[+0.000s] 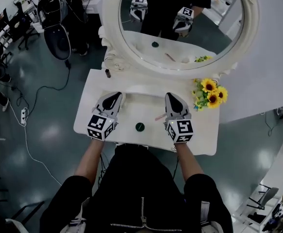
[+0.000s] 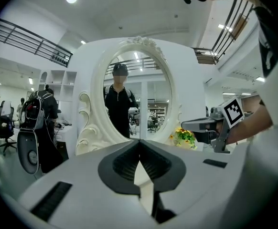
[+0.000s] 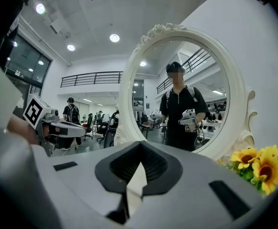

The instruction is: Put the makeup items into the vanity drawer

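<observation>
Both shut, empty grippers, left gripper (image 1: 114, 97) and right gripper (image 1: 172, 99), risk sweeping the small dark-green round jar (image 1: 139, 126) off the white vanity bench (image 1: 89, 93) if lowered carelessly.

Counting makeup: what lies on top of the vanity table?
A round green item, a thin pink stick, a small dark item, sunflowers. Whatever lies beneath the left gripper and right gripper is covered.

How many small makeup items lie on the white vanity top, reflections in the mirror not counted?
3. A dark green round one lies at the front middle, a pinkish stick beside the right gripper, a dark tube at the back left. More may be hidden.
</observation>
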